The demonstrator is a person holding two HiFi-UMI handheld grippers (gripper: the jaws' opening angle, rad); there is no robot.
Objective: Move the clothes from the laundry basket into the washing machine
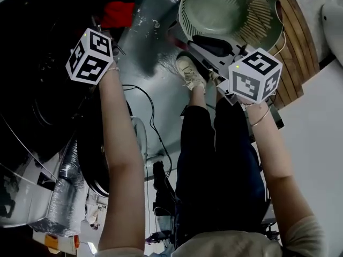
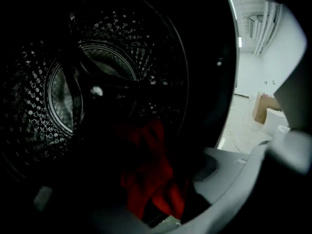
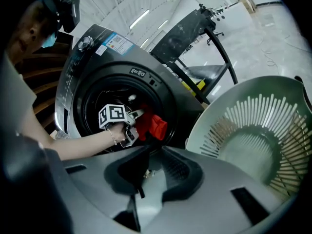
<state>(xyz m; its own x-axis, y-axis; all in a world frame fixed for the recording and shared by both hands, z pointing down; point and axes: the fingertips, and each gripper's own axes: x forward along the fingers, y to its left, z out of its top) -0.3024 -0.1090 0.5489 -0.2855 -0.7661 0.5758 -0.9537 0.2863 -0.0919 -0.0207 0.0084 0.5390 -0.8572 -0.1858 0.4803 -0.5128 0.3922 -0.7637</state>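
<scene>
A dark front-loading washing machine (image 3: 97,48) stands open, and its perforated drum (image 2: 73,91) fills the left gripper view. A red garment (image 3: 152,126) lies at the drum's lower lip (image 2: 153,174), partly in shadow (image 1: 118,13). My left gripper (image 3: 137,123) is inside the opening right beside the garment. Its fingers look spread, and its marker cube (image 1: 90,55) hides them from above. My right gripper (image 3: 155,150) hovers outside next to the pale green laundry basket (image 3: 253,145), jaws almost together with nothing between them. The basket (image 1: 230,9) looks empty.
The person's legs and shoes (image 1: 190,71) stand between the washer and the basket. Cables (image 1: 153,116) run over the grey floor. A black frame (image 3: 190,33) leans behind the washer. A cardboard box (image 2: 263,108) sits far off on the pale floor.
</scene>
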